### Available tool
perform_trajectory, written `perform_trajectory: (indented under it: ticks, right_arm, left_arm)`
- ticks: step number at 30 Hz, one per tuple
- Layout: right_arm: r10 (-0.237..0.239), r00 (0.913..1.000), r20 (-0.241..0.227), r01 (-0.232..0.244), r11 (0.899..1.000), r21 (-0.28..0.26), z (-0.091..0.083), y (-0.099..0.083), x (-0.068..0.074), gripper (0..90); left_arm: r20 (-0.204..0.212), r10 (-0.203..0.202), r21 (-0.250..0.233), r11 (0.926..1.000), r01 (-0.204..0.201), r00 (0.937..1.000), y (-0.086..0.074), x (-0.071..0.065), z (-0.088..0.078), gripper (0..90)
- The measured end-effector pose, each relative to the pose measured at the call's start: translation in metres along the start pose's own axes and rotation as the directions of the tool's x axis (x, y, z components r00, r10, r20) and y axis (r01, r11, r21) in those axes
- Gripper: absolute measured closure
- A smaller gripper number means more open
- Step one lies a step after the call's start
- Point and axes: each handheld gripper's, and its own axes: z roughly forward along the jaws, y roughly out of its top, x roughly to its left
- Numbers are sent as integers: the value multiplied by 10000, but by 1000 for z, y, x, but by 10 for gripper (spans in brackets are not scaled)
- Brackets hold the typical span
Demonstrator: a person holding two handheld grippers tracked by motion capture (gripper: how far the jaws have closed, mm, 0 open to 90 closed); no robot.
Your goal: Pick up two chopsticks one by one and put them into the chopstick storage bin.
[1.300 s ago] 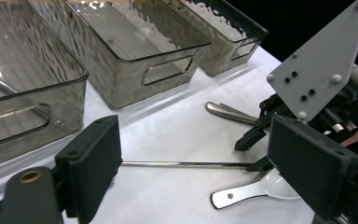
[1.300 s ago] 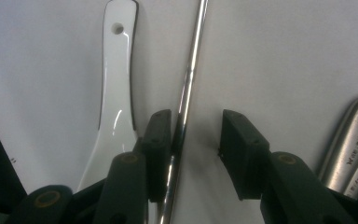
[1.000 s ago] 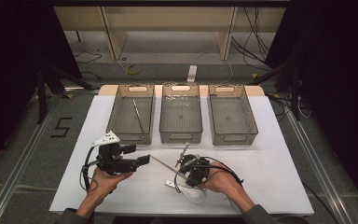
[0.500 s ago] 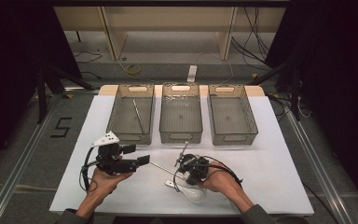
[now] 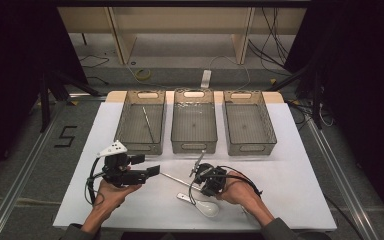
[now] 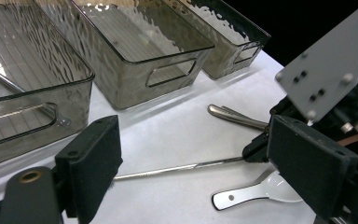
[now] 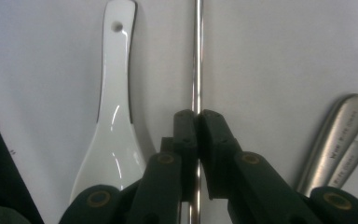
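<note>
The right gripper (image 7: 196, 116) is pinching a thin metal rod (image 7: 197, 56), its jaws having just been closing on it. The rod is lying on the white table (image 5: 290, 165), beside a white spoon (image 7: 109, 93). The left gripper (image 6: 191, 158) is hovering open nearby.

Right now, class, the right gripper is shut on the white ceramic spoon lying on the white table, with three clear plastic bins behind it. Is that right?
Not quite. The right gripper is shut on the thin metal rod, as the right gripper view shows. The white ceramic spoon lies untouched beside it on the white table; the rest stands.
</note>
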Motion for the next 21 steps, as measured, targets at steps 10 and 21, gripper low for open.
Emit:
perform_trajectory:
  ticks: [10,21]
  right_arm:
    - [87,9997,247,-75,9988,-490,-17,-4,-4,858]
    - [255,9982,538,-200,9948,-1004,-36,-6,-8,859]
  left_arm:
    - [-143,-302,236,9993,306,9994,-1,0,3,171]
    - [-16,-2149,1191,9696,2136,9766,-10,-6,24,184]
